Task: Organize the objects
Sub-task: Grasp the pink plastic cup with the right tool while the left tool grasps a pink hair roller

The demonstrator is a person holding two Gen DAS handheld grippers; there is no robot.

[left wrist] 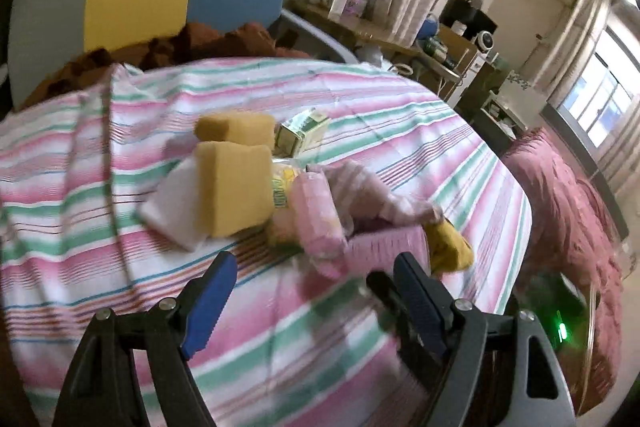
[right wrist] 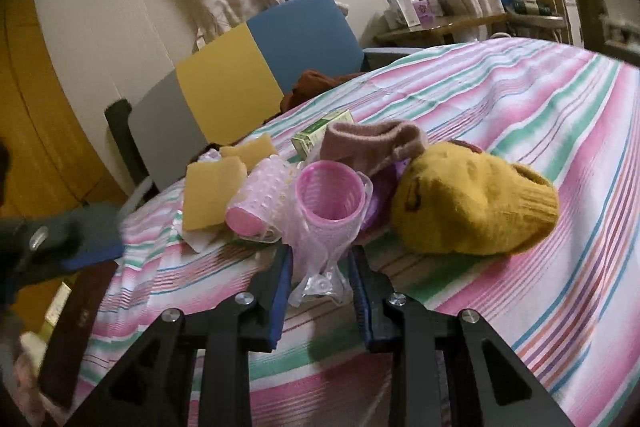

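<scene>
A heap lies on the striped sheet (right wrist: 520, 115): two yellow sponges (right wrist: 212, 195), a white cloth (left wrist: 176, 203), a green box (right wrist: 320, 131), a pink sock (right wrist: 372, 139), a mustard knit piece (right wrist: 472, 203) and two pink ribbed rollers in clear wrap. My right gripper (right wrist: 320, 263) is shut on the wrapped lower end of the nearer pink roller (right wrist: 328, 203), which stands open end up. The other roller (right wrist: 256, 207) lies beside it. In the left wrist view my left gripper (left wrist: 316, 279) hangs open and empty just short of the heap, near that held roller (left wrist: 384, 247).
A grey, yellow and blue headboard (right wrist: 224, 99) stands behind the bed, with a brown blanket (left wrist: 192, 43) at its foot. A cluttered desk (right wrist: 440, 23) lines the window wall. A pink quilt (left wrist: 568, 203) lies past the bed's right edge.
</scene>
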